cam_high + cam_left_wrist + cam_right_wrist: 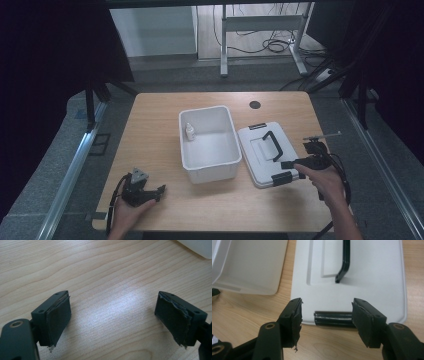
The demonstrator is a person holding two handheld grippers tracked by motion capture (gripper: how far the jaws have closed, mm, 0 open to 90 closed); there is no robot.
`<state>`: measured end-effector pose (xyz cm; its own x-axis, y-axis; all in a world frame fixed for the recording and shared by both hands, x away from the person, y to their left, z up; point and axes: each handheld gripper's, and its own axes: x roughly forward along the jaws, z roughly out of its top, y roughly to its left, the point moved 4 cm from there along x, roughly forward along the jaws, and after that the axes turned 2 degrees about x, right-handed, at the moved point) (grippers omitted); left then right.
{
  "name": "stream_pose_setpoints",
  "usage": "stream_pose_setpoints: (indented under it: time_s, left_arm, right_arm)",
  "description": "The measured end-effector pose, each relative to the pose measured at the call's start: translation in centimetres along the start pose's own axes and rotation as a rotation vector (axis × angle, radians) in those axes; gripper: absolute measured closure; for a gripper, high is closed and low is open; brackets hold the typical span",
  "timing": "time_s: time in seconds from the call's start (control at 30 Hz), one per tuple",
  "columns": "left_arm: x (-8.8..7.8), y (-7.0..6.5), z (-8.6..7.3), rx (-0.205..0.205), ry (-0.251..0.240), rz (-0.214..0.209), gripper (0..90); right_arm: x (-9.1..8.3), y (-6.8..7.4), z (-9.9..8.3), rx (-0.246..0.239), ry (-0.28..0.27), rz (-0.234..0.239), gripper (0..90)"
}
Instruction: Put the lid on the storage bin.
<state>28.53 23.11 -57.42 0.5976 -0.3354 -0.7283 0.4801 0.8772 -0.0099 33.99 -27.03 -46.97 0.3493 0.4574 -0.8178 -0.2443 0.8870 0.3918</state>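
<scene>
Smooth white plastic lid point(362, 277), glossy black clasp point(333, 318)

Before you on the light wooden table point(150, 125), the open white plastic bin point(209, 170) stands at centre, with a small white bottle point(190, 131) inside at its far left corner. Just right of the bin lies the flat white lid with black handle point(260, 150). Your right gripper point(300, 162) sits at the lid's near edge, straddling its black latch point(333, 319); your left gripper point(150, 192) rests well left, near the table's front.

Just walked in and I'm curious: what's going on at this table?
A person holds tongs in each hand. The right tongs, open, straddle the black clip at the near edge of a white lid lying beside an open white bin with a small bottle inside. The left tongs rest open on the wooden table.
</scene>
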Motion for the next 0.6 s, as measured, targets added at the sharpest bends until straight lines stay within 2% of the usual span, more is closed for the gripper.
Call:
stream_pose_setpoints:
  time_s: [0.3, 0.5, 0.6]
  left_arm:
    - [0.0, 0.0, 0.0, 0.001, 0.000, 0.000, 13.5]
    - [0.0, 0.0, 0.0, 0.000, 0.000, 0.001, 13.6]
    - [0.0, 0.0, 0.0, -0.001, -0.001, 0.001, 13.5]
  right_arm:
    - [0.9, 0.1, 3.1, 0.004, 0.052, -0.013, 44.1]
    - [1.5, 0.0, 4.5, 0.015, 0.076, -0.025, 45.6]
    - [1.6, -0.1, 5.1, 0.004, 0.085, -0.025, 46.0]
